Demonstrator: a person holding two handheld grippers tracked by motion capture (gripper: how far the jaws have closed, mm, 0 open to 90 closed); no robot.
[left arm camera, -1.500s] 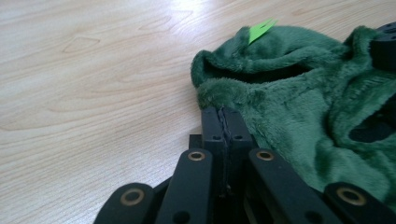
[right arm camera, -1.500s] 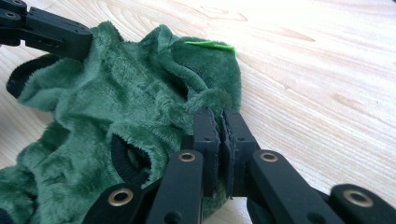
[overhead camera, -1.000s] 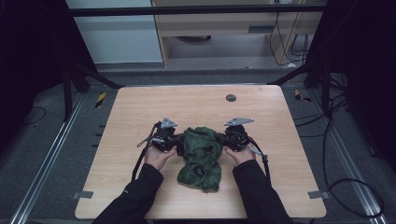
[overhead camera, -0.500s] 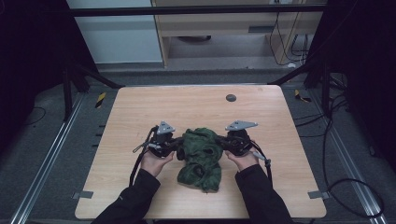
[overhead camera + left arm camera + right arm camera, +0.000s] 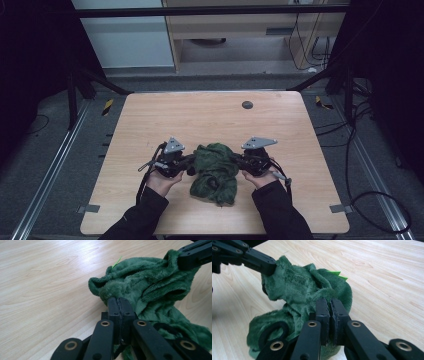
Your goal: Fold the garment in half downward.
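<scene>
In the high view a person's forearms come in from the bottom edge, and the work sits in the lower middle of the frame on a pale wooden table [image 5: 150, 125].

At the left, the left gripper [image 5: 189, 162] points inward toward the centre. In the left gripper view its jaws are pressed together, with a fold of the green plush cloth [image 5: 150, 287] pinched at their tips. The grip sits at the cloth's edge rather than in its bulk, which suits pulling the edge outward.

In the middle, the green plush cloth [image 5: 216, 171] lies bunched in a heap between the two grippers, its lower part trailing down toward the bottom of the frame and resting on the table. The upper part looks raised a little by the two grips, though how far it clears the wood is hard to tell. A small bright green tag or trim sticks out near the top of the folds in both gripper views.

At the right, the right gripper [image 5: 239, 161] mirrors the left, pointing inward. In the right gripper view its jaws are likewise closed, clamping a thick fold of the cloth [image 5: 307, 287], while the other gripper's jaws bite the far edge at the upper left of that frame.

Holding opposite sides like this probably serves to spread or straighten the crumpled cloth; drawing the hands apart would be the natural next move.

A small dark round mark [image 5: 247, 104] sits on the table in the upper middle, well apart from the work.
</scene>
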